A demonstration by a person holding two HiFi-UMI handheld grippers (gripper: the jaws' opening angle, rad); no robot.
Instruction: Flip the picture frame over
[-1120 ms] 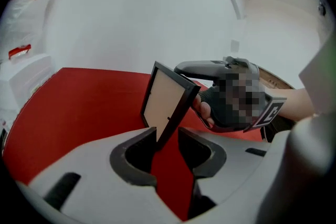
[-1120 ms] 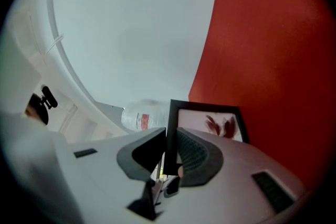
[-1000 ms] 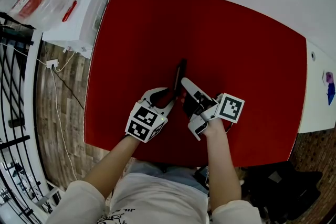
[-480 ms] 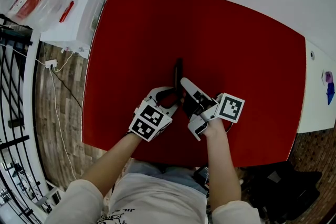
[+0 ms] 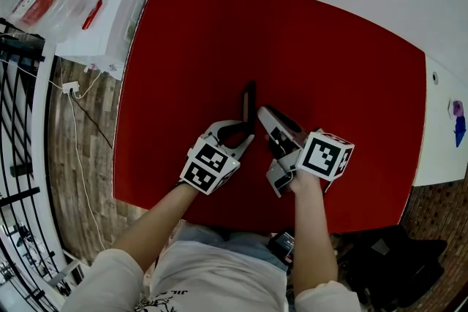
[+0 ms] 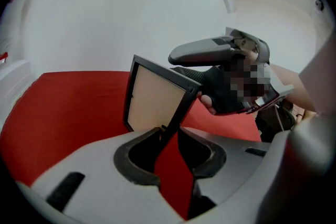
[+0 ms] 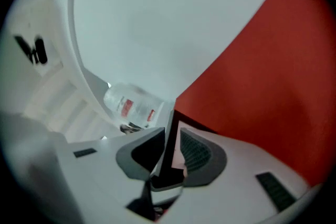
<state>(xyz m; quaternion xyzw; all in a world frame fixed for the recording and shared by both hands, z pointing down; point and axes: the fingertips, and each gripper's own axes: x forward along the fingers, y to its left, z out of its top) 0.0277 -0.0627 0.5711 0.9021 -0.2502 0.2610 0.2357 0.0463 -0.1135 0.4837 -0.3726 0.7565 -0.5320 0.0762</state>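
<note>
The picture frame (image 5: 249, 102) is being held upright on edge over the red surface (image 5: 329, 47), clamped between the narrowed jaws of the right gripper (image 5: 265, 120). The left gripper (image 5: 238, 134) is being held wide, its jaws having just been closing slightly, with the frame's lower corner between them, apparently unpressed. The flip is being judged about half done: lowering onto the other face remains.

The red table (image 5: 344, 55) bears the dark picture frame (image 5: 249, 100), which stands up on edge; red surface shows on every side of the frame, broadest beyond it and to its right; whether the frame's lower edge touches the table cannot be told.
</note>
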